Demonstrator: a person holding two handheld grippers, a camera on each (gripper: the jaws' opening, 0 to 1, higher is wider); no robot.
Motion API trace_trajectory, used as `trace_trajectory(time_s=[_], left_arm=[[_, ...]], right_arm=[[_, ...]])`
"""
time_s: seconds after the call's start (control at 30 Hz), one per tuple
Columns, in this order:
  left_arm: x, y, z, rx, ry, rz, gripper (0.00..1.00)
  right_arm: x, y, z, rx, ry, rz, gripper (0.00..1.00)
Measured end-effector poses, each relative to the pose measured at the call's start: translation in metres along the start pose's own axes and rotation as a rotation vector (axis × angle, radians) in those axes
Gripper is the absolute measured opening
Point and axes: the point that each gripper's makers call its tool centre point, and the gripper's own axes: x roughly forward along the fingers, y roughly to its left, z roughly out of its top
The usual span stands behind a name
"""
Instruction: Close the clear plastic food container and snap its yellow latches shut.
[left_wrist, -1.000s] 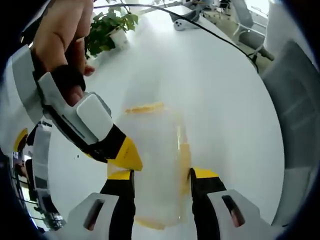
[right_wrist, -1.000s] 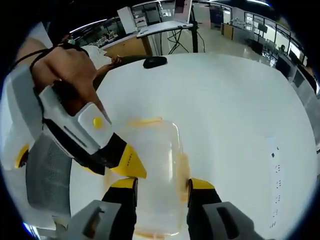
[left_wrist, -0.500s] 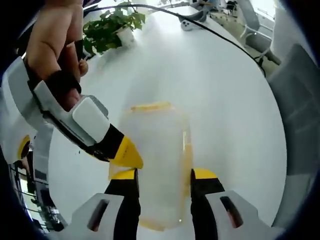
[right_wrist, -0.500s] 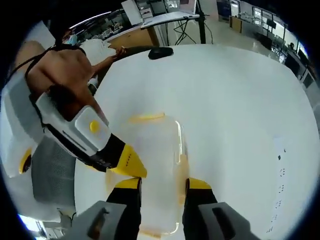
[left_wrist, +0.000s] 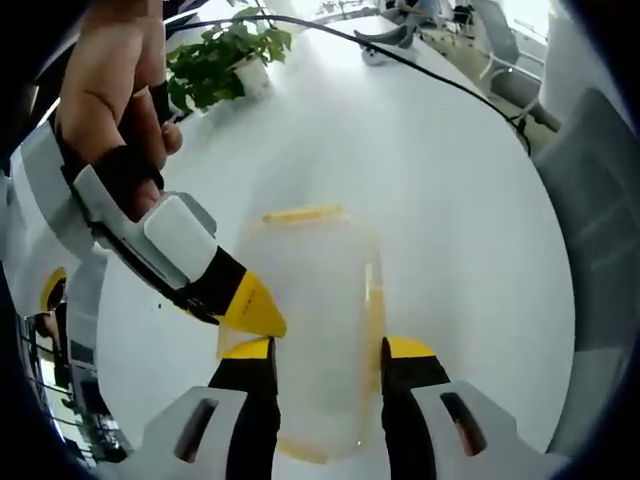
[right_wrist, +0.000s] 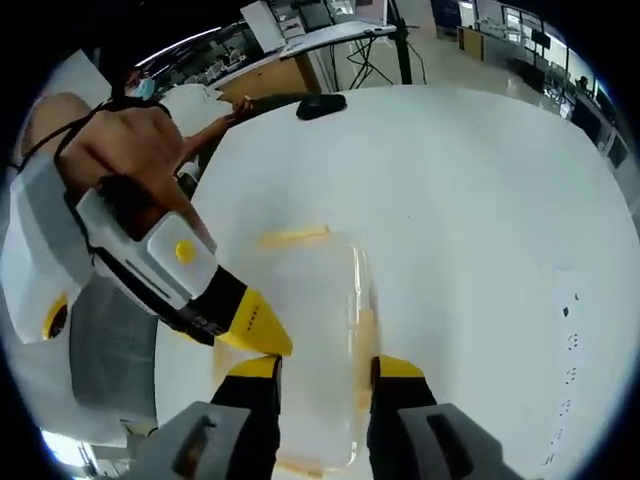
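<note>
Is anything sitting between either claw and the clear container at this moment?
Nothing visible does. In the left gripper view the left claw straddles the clear container, with the right claw's yellow tip at its near corner. The right gripper view shows the right claw straddling the same container on the bare white table.

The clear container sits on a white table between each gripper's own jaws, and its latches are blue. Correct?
Not quite: the latches are yellow, not blue, as the left gripper view shows. The rest holds: the clear container sits on the white table, between the jaws of the left gripper and of the right gripper.
</note>
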Motion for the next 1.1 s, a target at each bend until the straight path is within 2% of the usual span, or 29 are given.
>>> trace_trajectory(time_s=[0.3, 0.7, 0.8, 0.87, 1.1], left_arm=[[-0.002, 0.000, 0.001, 0.002, -0.022, -0.003, 0.37], [-0.004, -0.001, 0.002, 0.036, -0.016, -0.006, 0.39], [-0.005, -0.002, 0.004, 0.025, -0.017, -0.019, 0.39], [-0.007, -0.003, 0.006, 0.021, -0.025, -0.027, 0.39], [-0.010, 0.001, 0.006, 0.000, -0.029, -0.022, 0.39]], right_arm=[[-0.002, 0.001, 0.004, -0.013, 0.010, -0.012, 0.32], [-0.005, 0.001, 0.004, -0.027, 0.015, -0.040, 0.33], [-0.003, 0.004, 0.003, -0.033, 0.021, -0.038, 0.43], [-0.003, 0.005, 0.001, -0.046, 0.029, -0.041, 0.40], [-0.009, 0.005, -0.001, -0.053, 0.021, -0.065, 0.44]])
